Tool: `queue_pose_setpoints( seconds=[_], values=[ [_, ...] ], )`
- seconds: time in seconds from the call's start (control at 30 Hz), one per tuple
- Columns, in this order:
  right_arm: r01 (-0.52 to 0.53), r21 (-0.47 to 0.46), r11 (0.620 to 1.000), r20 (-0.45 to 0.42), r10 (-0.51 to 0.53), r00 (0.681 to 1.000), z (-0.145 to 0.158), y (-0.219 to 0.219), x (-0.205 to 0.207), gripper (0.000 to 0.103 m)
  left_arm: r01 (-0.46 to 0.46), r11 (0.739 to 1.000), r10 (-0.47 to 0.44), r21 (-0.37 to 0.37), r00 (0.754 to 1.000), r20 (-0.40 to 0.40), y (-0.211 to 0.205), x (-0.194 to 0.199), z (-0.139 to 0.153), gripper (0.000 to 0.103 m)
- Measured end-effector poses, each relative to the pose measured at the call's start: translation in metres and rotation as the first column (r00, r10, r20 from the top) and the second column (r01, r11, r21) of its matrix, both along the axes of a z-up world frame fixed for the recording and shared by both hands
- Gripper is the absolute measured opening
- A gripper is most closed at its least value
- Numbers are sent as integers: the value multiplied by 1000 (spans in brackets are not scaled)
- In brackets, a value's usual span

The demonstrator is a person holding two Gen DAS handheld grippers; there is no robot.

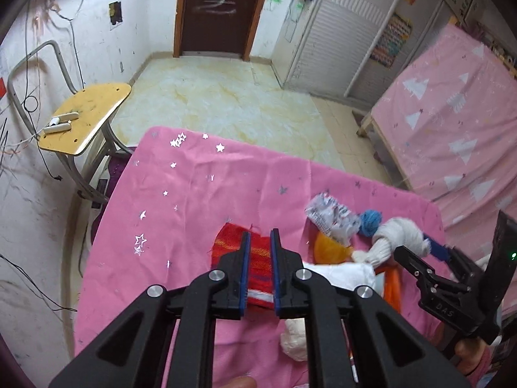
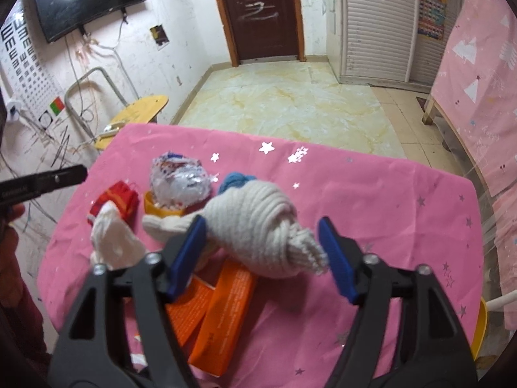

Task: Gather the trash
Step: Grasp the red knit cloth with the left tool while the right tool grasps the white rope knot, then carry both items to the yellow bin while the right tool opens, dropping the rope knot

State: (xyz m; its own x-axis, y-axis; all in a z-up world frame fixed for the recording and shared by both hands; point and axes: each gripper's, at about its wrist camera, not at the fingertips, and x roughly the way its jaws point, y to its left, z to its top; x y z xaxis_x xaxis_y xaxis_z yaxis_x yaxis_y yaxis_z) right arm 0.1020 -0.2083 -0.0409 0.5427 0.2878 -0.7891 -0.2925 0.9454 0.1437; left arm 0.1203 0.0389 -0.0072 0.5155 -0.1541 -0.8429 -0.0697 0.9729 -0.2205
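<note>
Right wrist view: my right gripper [image 2: 261,252] gapes wide around the rolled white sock [image 2: 258,226], its length crossing the gap; my left gripper [image 1: 260,258] hovers narrow over red cloth [image 1: 258,258].

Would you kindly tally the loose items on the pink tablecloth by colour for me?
Red: 1, knitted cloth
Blue: 1, yarn ball
White or cream: 3, rolled sock, tissue, crumpled wrapper
Orange or yellow: 2, carton, yellow cup
Total: 7
</note>
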Motion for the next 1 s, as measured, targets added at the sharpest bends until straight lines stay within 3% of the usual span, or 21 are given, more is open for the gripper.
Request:
queue_pose_setpoints(
  seconds=[0.13,0.2,0.27,0.3,0.47,0.57,0.63,0.67,0.77,1.0],
  values=[
    [-12,-40,999,16,13,1000,-4,5,-2,75,-23,999,26,44,997,-75,12,7,-18,9],
    [-18,-43,999,21,19,1000,-6,7,-1,57,-14,998,19,53,994,-105,15,8,-28,34],
    [-23,-34,999,27,24,999,-6,8,-1,49,5,1000,-2,26,991,-135,15,10,-37,57],
    [-23,-37,999,37,25,999,-5,9,-2,46,8,1000,-7,6,989,-146,15,11,-40,61],
    [-3,-7,1000,82,4,997,7,5,-8,40,2,1000,-7,-31,987,-159,17,14,-49,61],
    [14,33,999,108,-17,994,20,-5,-12,40,1,999,-9,-49,986,-168,16,14,-54,57],
    [24,45,999,126,-30,992,28,-11,-17,40,-8,998,-2,-58,985,-172,15,13,-57,43],
    [27,46,999,133,-33,991,32,-12,-20,40,-13,998,3,-56,986,-167,15,13,-57,22],
    [36,47,998,150,-43,988,38,-18,-28,40,-24,998,15,-55,988,-153,14,11,-56,5],
    [71,74,995,158,-82,984,42,-38,-40,40,-73,997,73,11,996,-59,16,0,-23,1]
  ],
)
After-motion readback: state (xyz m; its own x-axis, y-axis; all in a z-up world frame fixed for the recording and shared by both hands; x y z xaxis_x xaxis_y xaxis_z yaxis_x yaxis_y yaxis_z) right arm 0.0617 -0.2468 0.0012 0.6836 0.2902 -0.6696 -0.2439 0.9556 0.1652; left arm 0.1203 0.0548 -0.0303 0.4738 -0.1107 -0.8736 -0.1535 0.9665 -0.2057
